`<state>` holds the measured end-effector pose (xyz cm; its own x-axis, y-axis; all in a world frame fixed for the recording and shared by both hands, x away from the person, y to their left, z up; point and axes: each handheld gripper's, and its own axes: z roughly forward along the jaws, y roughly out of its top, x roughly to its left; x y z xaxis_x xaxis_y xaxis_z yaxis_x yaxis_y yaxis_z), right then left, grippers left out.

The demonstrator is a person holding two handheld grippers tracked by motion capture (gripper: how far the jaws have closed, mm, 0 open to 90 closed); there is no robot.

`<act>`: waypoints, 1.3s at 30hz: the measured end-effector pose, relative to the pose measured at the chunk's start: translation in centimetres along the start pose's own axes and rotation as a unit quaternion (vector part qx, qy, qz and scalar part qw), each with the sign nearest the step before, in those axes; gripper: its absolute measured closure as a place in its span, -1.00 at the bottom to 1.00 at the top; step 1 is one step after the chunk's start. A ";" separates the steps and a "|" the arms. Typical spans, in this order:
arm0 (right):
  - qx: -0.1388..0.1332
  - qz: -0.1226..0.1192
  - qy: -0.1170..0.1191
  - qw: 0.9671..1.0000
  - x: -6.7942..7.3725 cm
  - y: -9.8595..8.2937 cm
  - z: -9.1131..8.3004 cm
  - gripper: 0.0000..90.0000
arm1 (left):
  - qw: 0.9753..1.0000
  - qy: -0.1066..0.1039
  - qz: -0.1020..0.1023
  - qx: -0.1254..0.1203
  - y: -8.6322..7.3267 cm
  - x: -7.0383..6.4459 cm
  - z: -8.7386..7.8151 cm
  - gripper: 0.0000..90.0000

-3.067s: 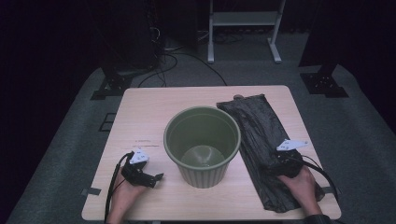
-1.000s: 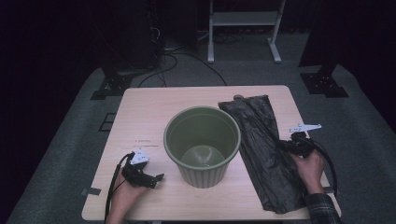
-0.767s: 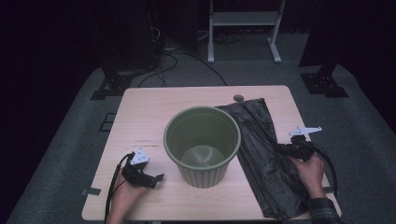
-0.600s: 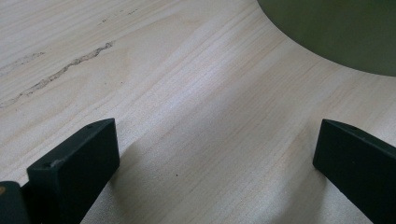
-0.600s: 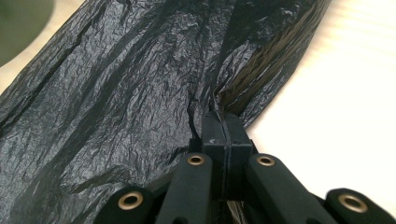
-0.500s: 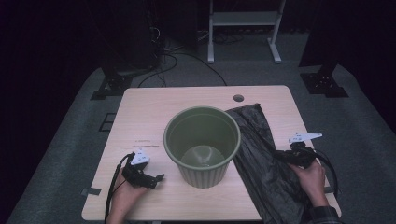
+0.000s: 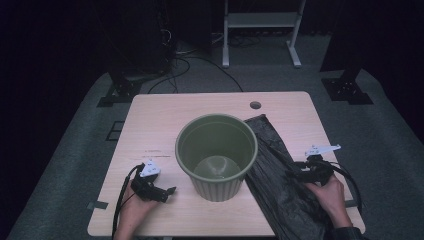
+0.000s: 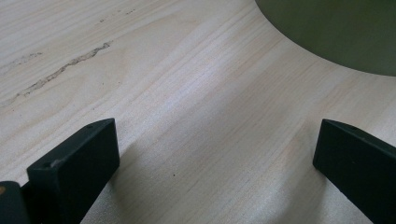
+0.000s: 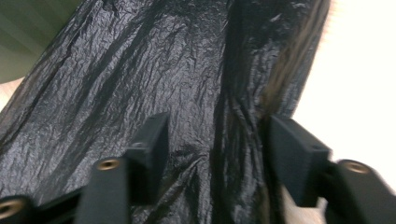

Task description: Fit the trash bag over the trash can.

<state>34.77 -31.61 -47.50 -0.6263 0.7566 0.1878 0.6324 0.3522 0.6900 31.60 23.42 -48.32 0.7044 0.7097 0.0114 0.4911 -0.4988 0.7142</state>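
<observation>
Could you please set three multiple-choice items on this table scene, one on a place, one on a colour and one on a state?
1. Where does the bag lie?
A. inside the bin
B. on the table, on the right gripper's side of the bin
C. on the floor

2. What colour is the bin?
A. green
B. red
C. white

3. How do the left gripper's jaws stand?
A. shut on the bag
B. shut on the bin's rim
C. open over bare table

Key: 1 B, the high view shows the black bag flat on the table beside the bin, under the right gripper. 2 A, its wall and inside are green. 3 C, the left gripper view shows wood between two wide-apart jaws.
</observation>
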 end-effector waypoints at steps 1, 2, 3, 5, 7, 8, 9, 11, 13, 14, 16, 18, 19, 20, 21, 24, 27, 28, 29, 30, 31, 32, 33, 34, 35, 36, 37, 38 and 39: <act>0.001 -0.002 -0.006 1.000 0.1 0.1 0.1 -0.41 | 1.000 0.000 0.000 0.000 0.0 0.0 0.0 -1.00; 0.002 -0.001 -0.008 1.000 0.2 0.1 0.2 -0.44 | 1.000 0.000 0.000 0.000 0.0 0.0 0.0 -1.00; 0.003 -0.003 -0.008 1.000 0.3 0.2 0.3 -0.48 | 1.000 0.000 0.000 0.000 0.0 0.0 0.0 -1.00; 0.008 -0.006 -0.008 1.000 0.6 0.4 0.6 -0.56 | 1.000 0.000 0.000 0.000 0.0 0.0 0.0 -1.00; 0.011 -0.011 -0.002 1.000 1.0 0.7 0.9 -0.57 | 1.000 0.000 0.001 0.000 0.0 0.0 0.0 -1.00; 0.010 -0.011 0.001 1.000 1.2 0.8 1.1 -0.58 | 1.000 0.000 0.001 0.000 0.0 0.0 0.0 -1.00; 0.010 -0.012 0.002 1.000 1.3 0.8 1.2 -0.59 | 1.000 0.000 0.001 0.000 0.0 0.0 0.0 -1.00; 0.007 -0.011 0.008 1.000 1.5 0.9 1.4 -0.60 | 1.000 0.000 0.001 0.000 0.0 0.0 0.0 -1.00; 0.006 -0.009 0.015 1.000 1.7 1.1 1.6 -0.62 | 1.000 0.000 0.001 0.000 0.0 0.0 0.0 -1.00; 0.005 -0.008 0.017 1.000 1.8 1.1 1.7 -0.64 | 1.000 0.000 0.001 0.000 0.0 0.0 0.0 -1.00; 0.004 -0.010 0.024 1.000 2.0 1.3 2.0 -0.67 | 1.000 0.000 0.001 0.000 0.0 0.0 0.0 -1.00; 0.001 -0.008 0.033 0.999 2.3 1.5 2.3 -0.70 | 1.000 0.000 0.001 0.000 0.0 0.0 0.0 -1.00; 0.000 -0.010 0.035 0.999 2.5 1.6 2.5 -0.71 | 1.000 0.000 0.001 0.000 0.0 0.0 0.0 -1.00; 0.001 -0.012 0.037 0.999 2.7 1.7 2.7 -0.71 | 1.000 0.000 0.001 0.000 0.0 0.0 0.0 -1.00; 0.001 -0.013 0.041 0.999 2.8 1.8 2.8 -0.72 | 1.000 0.000 0.001 0.000 0.0 0.0 0.0 -1.00; -0.002 -0.017 0.049 0.999 3.4 2.3 3.1 -0.73 | 1.000 0.000 0.001 0.000 0.0 0.0 0.0 -1.00; -0.007 -0.020 0.052 0.998 3.8 2.8 3.3 -0.73 | 1.000 -0.001 0.001 0.000 0.0 0.0 0.0 -1.00; -0.008 -0.019 0.051 0.998 3.9 3.0 3.3 -0.73 | 1.000 -0.001 0.001 0.000 0.0 0.0 0.0 -1.00; -0.009 -0.019 0.052 0.998 4.0 3.1 3.4 -0.73 | 1.000 -0.001 0.000 0.000 0.0 -0.1 0.0 -1.00; -0.010 -0.019 0.054 0.998 4.0 3.2 3.5 -0.73 | 1.000 -0.001 0.000 0.000 0.0 -0.1 0.0 -1.00; -0.011 -0.020 0.055 0.998 4.1 3.4 3.6 -0.73 | 1.000 -0.001 0.000 0.000 0.0 -0.1 0.0 -1.00; -0.012 -0.020 0.057 0.998 4.2 3.5 3.7 -0.73 | 1.000 -0.001 0.000 0.000 0.0 -0.1 0.0 -1.00; -0.011 -0.017 0.059 0.998 4.3 3.6 3.8 -0.73 | 1.000 -0.001 0.000 0.000 0.0 -0.1 0.0 -1.00; -0.011 -0.018 0.060 0.998 4.3 3.6 3.9 -0.73 | 1.000 -0.001 0.001 0.000 0.0 -0.1 0.0 -1.00; -0.010 -0.019 0.061 0.998 4.4 3.7 4.1 -0.73 | 1.000 -0.001 0.000 0.000 0.0 -0.1 0.0 -1.00; -0.008 -0.019 0.062 0.998 4.5 3.8 4.3 -0.73 | 1.000 -0.001 0.000 0.000 0.0 -0.1 0.0 -1.00; -0.007 -0.019 0.062 0.998 4.5 3.8 4.4 -0.74 | 1.000 -0.001 0.000 0.000 0.0 -0.1 0.0 -1.00; -0.007 -0.019 0.064 0.998 4.6 3.9 4.6 -0.74 | 1.000 -0.001 0.000 0.000 0.0 -0.1 0.0 -1.00; -0.008 -0.018 0.065 0.998 4.6 4.0 4.7 -0.74 | 1.000 -0.001 0.000 0.000 0.0 -0.1 0.0 -1.00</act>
<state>36.52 -24.13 -47.14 -0.7032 0.6650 0.2517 0.6020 0.3683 0.7085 31.52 23.35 -48.33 0.7062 0.7079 0.0100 0.4903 -0.4991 0.7145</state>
